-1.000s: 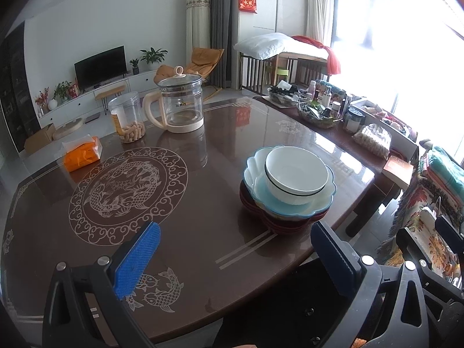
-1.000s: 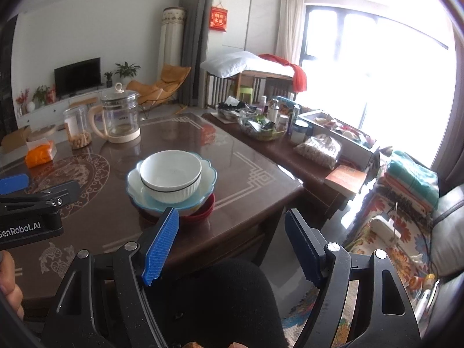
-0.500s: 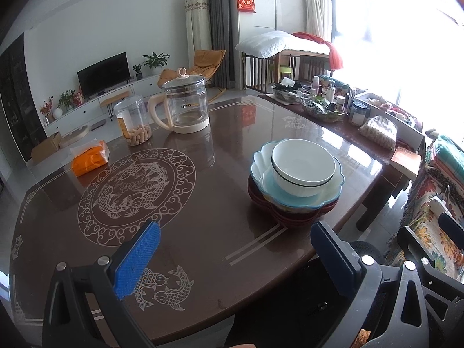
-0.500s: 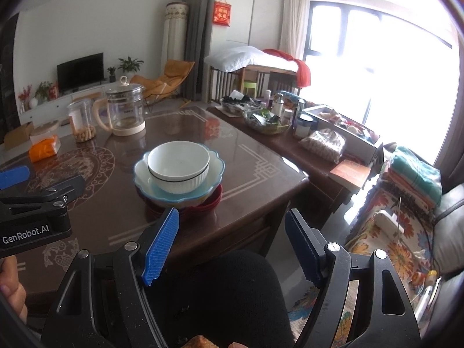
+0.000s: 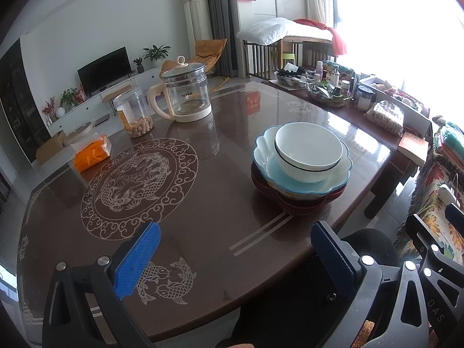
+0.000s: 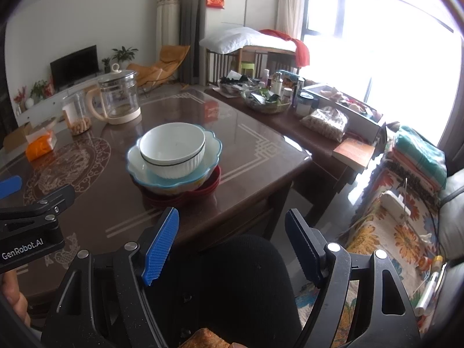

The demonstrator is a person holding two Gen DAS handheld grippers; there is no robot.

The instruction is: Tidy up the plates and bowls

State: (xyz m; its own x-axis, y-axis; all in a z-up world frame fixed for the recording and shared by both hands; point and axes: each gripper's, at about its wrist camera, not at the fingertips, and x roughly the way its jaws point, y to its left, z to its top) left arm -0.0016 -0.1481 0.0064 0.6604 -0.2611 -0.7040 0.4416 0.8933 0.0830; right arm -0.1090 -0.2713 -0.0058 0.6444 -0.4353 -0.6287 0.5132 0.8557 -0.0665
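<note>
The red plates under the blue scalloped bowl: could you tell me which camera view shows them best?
The left wrist view: the red plates show a broad arc of stacked rims below the blue scalloped bowl. In the right wrist view the red plates appear only as a thinner dark-red edge, mostly hidden under that bowl.

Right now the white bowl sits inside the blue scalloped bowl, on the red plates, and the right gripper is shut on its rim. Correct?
Not quite. The right gripper is open and holds nothing, short of the white bowl; the right wrist view shows this. The stacking in the blue scalloped bowl on the red plates is right.

Left tool [image 5: 232, 255], right tool [image 6: 232, 246] gaping, empty.
</note>
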